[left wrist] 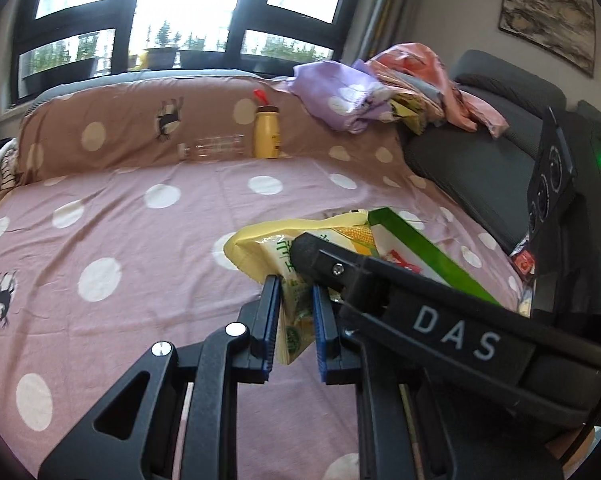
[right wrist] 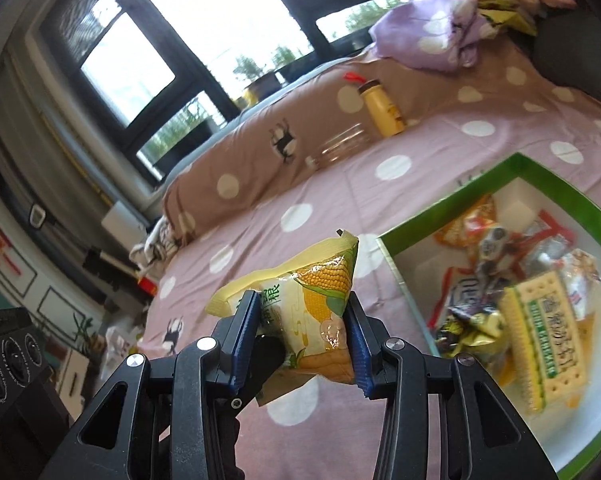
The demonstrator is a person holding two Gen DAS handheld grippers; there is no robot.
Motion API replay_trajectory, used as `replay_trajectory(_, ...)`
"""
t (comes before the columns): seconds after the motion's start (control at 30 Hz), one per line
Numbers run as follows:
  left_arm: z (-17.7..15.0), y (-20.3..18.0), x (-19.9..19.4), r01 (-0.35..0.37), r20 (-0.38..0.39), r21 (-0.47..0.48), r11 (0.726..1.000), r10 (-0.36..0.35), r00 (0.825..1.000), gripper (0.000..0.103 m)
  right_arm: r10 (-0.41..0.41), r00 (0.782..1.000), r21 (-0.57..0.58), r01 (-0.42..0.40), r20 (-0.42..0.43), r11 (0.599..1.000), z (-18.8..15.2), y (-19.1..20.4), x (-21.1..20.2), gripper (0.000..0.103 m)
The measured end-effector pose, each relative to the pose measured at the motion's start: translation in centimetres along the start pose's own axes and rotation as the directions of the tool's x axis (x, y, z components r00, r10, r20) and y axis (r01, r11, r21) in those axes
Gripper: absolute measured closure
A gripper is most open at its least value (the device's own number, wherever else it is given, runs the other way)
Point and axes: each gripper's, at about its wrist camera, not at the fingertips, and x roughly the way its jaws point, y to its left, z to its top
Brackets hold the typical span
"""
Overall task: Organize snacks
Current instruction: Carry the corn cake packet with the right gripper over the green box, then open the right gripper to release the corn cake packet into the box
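Both grippers, L & R, fingers clamped, angled down.

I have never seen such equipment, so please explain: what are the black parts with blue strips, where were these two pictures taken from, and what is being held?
No robot is here: a person carries two hand-held grippers, each with a camera looking along its fingers, giving one picture per hand. Both the left gripper and the right gripper are shut on the same corn snack packet, raised above a spotted pink bedsheet. Beside it lies a green-rimmed box holding more snacks. Farther back a yellow bottle stands by a clear bottle lying down.
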Motion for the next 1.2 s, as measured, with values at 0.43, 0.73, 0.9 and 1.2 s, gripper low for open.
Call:
replay_trajectory(0.43, 0.4, -5.4, 6.0, 0.177, -0.140, 0.082, 0.981, -0.164, 0.976, 0.089, -0.146, 0.989, 0.187, 0.138, 0.034, 0.973, 0.8, -7.6, -2.7, 0.058)
replay_trajectory(0.73, -0.2, -7.2, 9.0, 0.256, -0.238, 0.069, 0.964, -0.234, 0.943, 0.089, -0.262, 0.965, 0.261, 0.254, -0.004, 0.931, 0.5, -10.6, -3.2, 0.058)
replay_trajectory(0.9, -0.6, -7.7, 10.1, 0.266, -0.279, 0.047, 0.963, -0.243, 0.929, 0.079, -0.309, 0.951, 0.294, 0.303, -0.025, 0.906, 0.3, -11.8, -3.5, 0.057)
replay_trajectory(1.2, -0.1, -7.0, 8.7, 0.195, -0.230, 0.071, 0.978, -0.174, 0.957, 0.020, -0.384, 0.923, 0.312, 0.356, 0.029, 0.881, 0.7, -11.9, -5.5, 0.032)
